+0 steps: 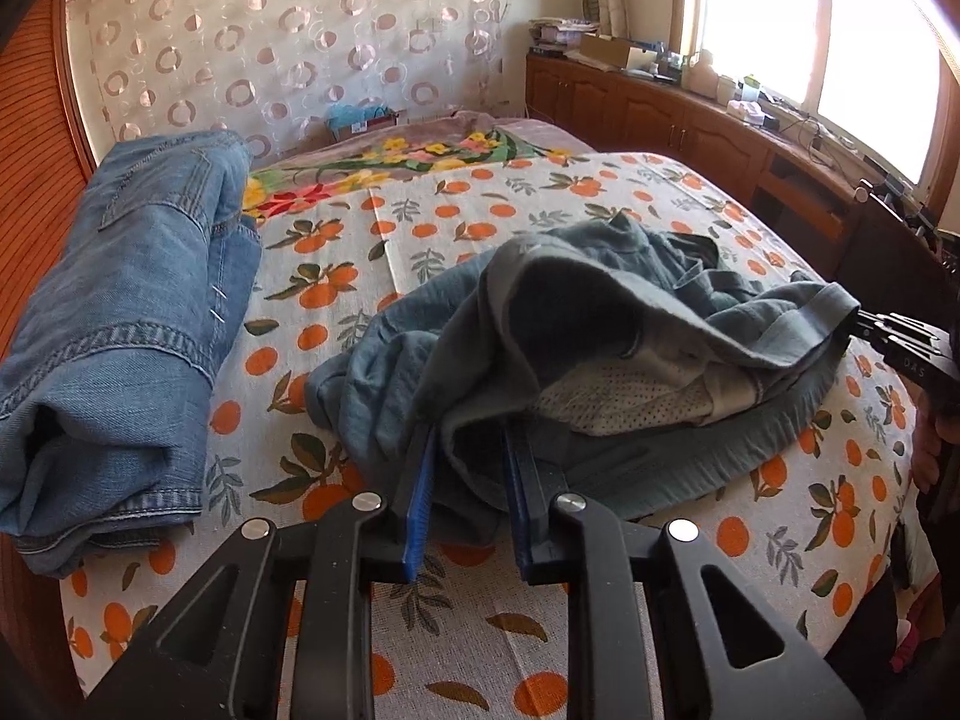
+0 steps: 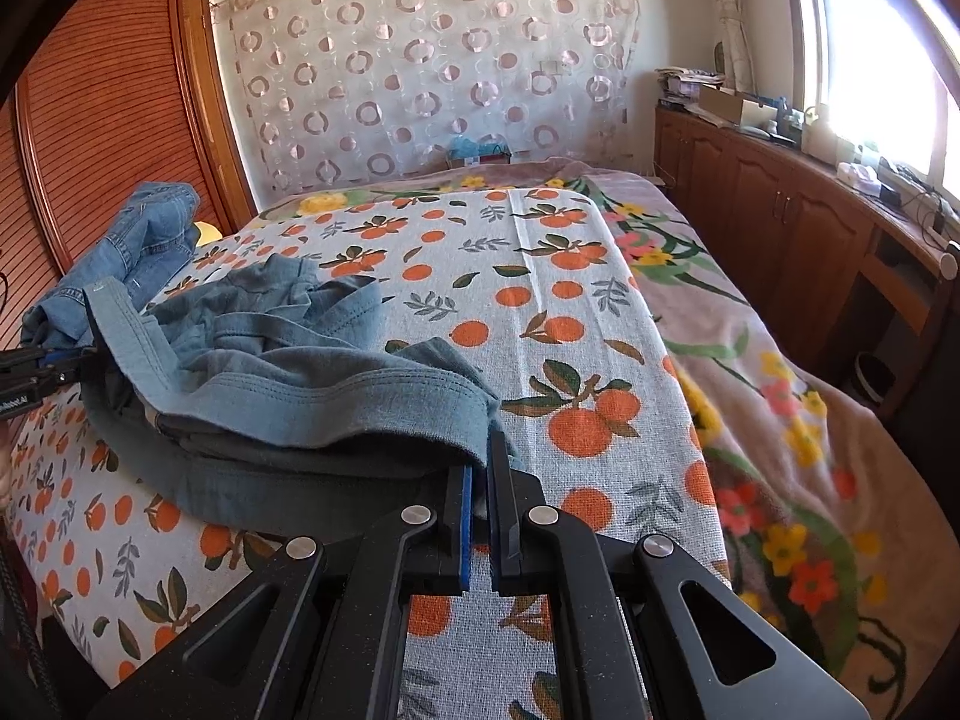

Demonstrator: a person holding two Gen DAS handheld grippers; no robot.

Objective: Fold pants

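While the grey-green pants (image 1: 600, 324) lie bunched near the front edge of the orange-print bedspread (image 1: 540, 210), the waistband is pinched at one end by the right gripper (image 2: 478, 474). Cloth sits between the narrowly parted jaws of the left gripper (image 1: 468, 462); whether it is clamped cannot be told, so that end could slip free if lifted. No containers are involved.

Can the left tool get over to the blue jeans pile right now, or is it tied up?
Probably not yet: the left tool has the grey-green pants bunched between its pads. The blue jeans lie beside it on the bed with nothing between.
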